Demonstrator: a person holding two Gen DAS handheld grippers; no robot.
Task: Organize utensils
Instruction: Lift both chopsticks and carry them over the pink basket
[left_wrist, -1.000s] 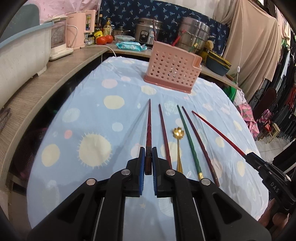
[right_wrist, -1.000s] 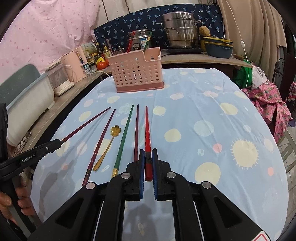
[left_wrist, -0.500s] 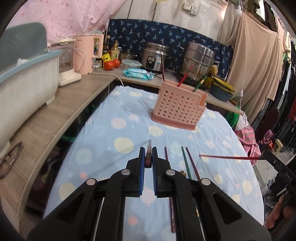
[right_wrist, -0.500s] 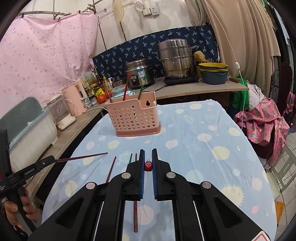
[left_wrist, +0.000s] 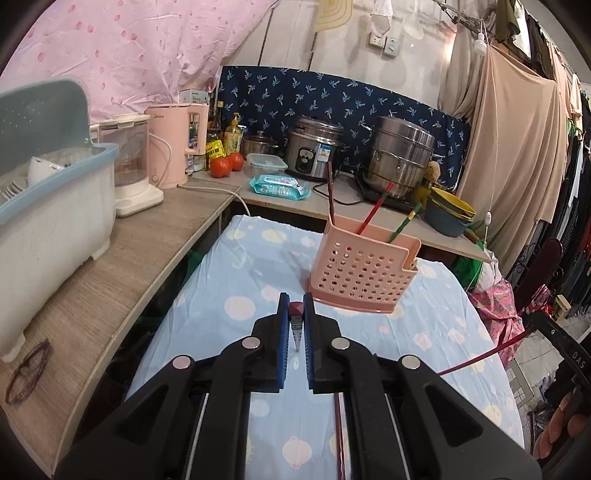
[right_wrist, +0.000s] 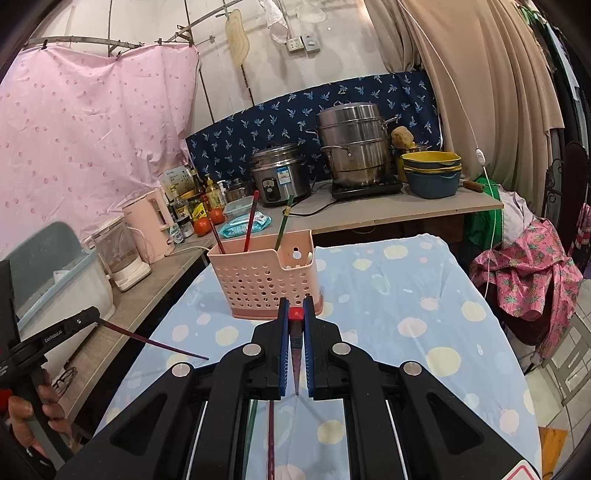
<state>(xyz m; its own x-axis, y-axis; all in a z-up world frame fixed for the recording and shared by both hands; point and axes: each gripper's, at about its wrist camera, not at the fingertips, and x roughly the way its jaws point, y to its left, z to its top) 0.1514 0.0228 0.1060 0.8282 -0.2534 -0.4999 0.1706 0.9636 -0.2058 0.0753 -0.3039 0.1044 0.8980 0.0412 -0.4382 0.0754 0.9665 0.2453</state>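
Left wrist view: the left gripper (left_wrist: 296, 314) is clamped on a dark red chopstick (left_wrist: 296, 309), long axis tip-down toward the camera. Ahead and slightly right stands the pink perforated plastic utensil basket (left_wrist: 364, 271). Right gripper (right_wrist: 295, 314) pinches a bright red chopstick (right_wrist: 295, 314), nearer that basket (right_wrist: 264, 277), just ahead.

Counter behind the table: steel steamer pot (right_wrist: 351, 144), rice cooker (right_wrist: 279, 173), pink kettle (left_wrist: 173, 142), two tomatoes (left_wrist: 226, 164), wipes pack (left_wrist: 279, 186). Stacked bowls (right_wrist: 432, 171) beside the steamer pot. Dish rack (left_wrist: 51, 206) on the side counter.
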